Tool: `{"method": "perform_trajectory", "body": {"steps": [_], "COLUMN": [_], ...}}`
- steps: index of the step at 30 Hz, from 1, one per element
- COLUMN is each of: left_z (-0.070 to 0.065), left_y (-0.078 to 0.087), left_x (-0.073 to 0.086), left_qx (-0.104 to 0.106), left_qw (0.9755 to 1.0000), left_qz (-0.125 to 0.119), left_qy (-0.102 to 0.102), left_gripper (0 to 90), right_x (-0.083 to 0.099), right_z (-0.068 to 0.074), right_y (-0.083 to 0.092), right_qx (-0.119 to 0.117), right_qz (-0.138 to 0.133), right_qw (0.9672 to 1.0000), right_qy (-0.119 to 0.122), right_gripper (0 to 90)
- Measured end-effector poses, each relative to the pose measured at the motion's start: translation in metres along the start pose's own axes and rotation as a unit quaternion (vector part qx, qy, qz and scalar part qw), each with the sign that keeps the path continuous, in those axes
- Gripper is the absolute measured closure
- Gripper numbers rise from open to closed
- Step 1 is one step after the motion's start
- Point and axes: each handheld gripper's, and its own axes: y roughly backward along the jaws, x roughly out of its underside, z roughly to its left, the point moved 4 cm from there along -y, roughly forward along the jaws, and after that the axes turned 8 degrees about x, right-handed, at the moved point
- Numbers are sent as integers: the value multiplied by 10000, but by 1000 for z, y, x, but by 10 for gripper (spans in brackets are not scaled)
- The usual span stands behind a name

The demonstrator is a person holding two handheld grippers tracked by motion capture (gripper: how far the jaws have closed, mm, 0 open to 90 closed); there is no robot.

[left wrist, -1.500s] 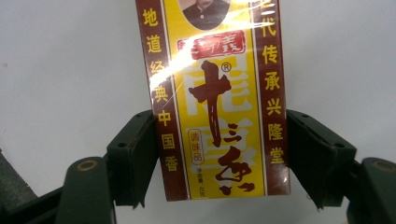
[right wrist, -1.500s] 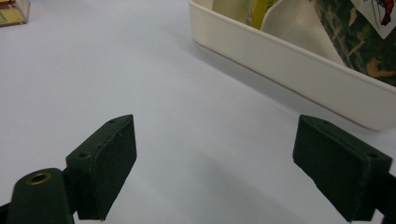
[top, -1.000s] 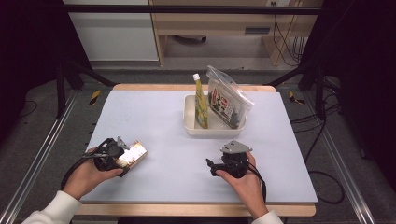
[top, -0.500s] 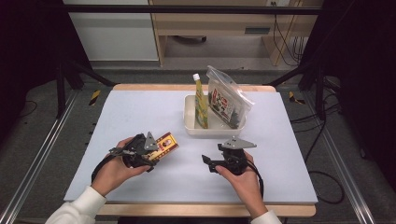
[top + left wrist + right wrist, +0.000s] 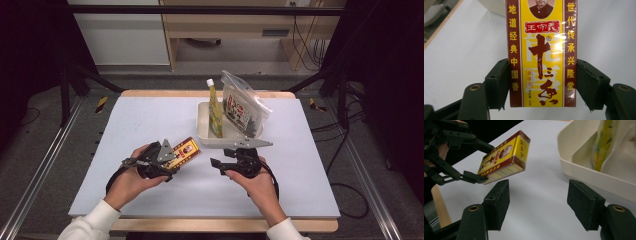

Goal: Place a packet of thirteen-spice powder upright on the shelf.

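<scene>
A yellow-and-red printed cardboard box [image 5: 541, 52] is pinched by the left gripper [image 5: 159, 161] & held off the white tabletop [image 5: 150, 120], near-left of the cream plastic divided tray [image 5: 204, 125]. The right gripper [image 5: 226, 164] is spread w/ nothing between; its jaws have just been closing.

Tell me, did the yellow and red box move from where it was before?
Yes. The yellow and red box, clamped in the left gripper, has travelled rightward across the table, closer to the white tray.
</scene>
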Motion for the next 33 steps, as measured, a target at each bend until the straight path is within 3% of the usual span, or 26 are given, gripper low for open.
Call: {"method": "perform_trajectory", "body": {"steps": [6,16,33], "left_z": [-3,-8,-12], "left_y": [8,18,22], "left_x": [-7,-21,-31], "left_qx": [-88,-193,-229], "left_qw": [9997,9985,9971], "left_qz": [-178,-400,-613], "left_qy": [-105,-307,-390], "left_gripper": [324,324,324], "right_x": [-18,-42,-50], "right_z": [12,16,21], "right_y": [2,8,0], "right_qx": [-168,-340,-532], "right_qz": [17,-31,-108], "right_qw": [9997,9994,9982], "right_qy": [172,-3,-260], "right_gripper": [362,387,382]}}
